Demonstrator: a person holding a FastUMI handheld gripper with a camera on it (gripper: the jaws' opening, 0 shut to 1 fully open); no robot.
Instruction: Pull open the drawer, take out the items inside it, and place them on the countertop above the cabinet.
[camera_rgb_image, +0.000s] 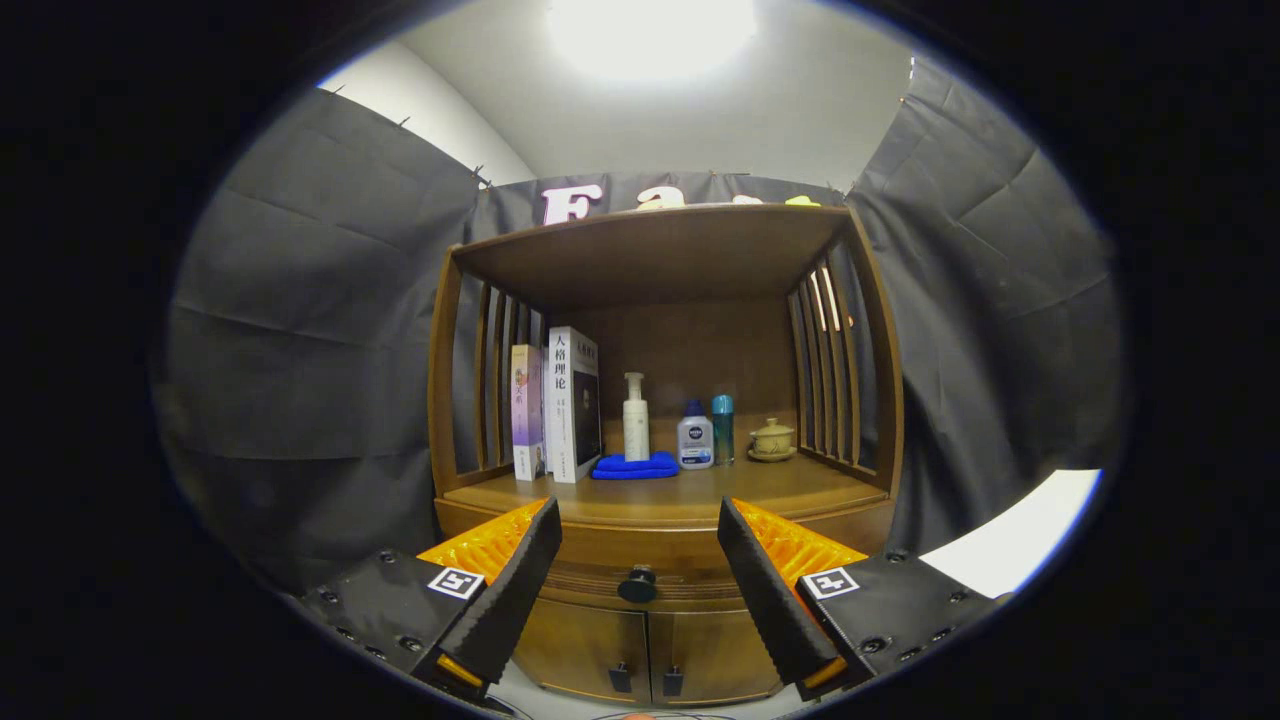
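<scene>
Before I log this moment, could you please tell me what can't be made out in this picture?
- Drawer contents, gripper view: drawer is shut, its front hides them.
- Lower doors: sides hidden behind the open claw fingers.
- Books: spine text too small to read.
- Space behind the cloth and bottles: hidden by them.
- Cabinet feet and floor: cut off at the bottom.

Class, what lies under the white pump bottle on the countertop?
A folded blue cloth appears to lie under the white pump bottle. The bottle's base is hidden behind it. The gripper is open before the drawer knob.
</scene>
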